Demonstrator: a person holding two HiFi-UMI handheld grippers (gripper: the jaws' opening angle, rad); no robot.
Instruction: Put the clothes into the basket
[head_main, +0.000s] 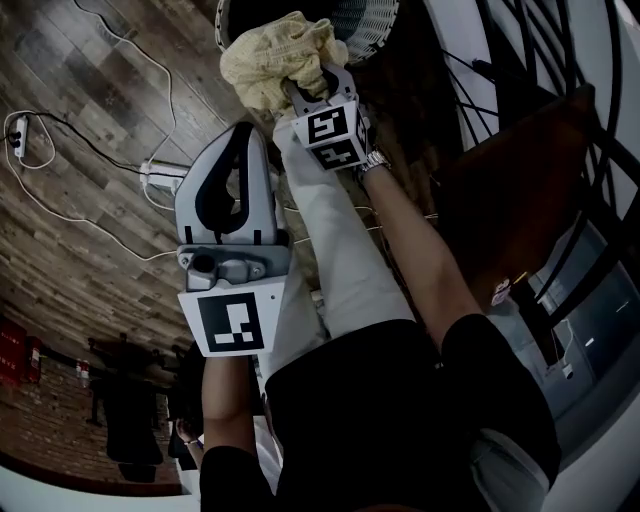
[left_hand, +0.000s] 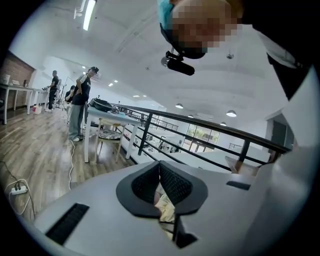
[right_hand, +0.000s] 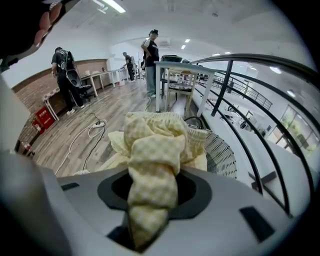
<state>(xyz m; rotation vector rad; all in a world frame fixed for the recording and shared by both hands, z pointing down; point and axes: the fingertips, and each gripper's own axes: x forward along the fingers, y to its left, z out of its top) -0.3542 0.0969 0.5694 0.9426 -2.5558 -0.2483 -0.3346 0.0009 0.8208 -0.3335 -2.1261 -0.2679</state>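
While the yellow checked garment (right_hand: 152, 165) is gripped, it has not gone into the basket (right_hand: 222, 155), so I judge the job about half done: the pick-up is made, and the lowering and letting go remain. No other clothing shows outside the basket. The head view leaves the basket's inside dark, so I cannot tell whether anything lies in there already.

The garment is twisted into a thick rope. Its long axis runs along the line the right gripper (right_hand: 152, 195) points, out from between the jaws and forward. Past the fingertips it swells into a loose bunch, with the elastic waistband at the far end. In the head view that bunch (head_main: 275, 60) hangs just beyond the fingertips against the near rim of the white wire basket (head_main: 370, 30), which stands beyond it and to the right.

The right gripper's jaws are clamped on the rope's narrow waist, with cloth spilling out on both sides of them.

The left gripper (left_hand: 160, 167) sits behind and to the side of the right one, its jaws pressed together at the tips. A pale scrap shows in the slit behind them; I cannot tell what it is.
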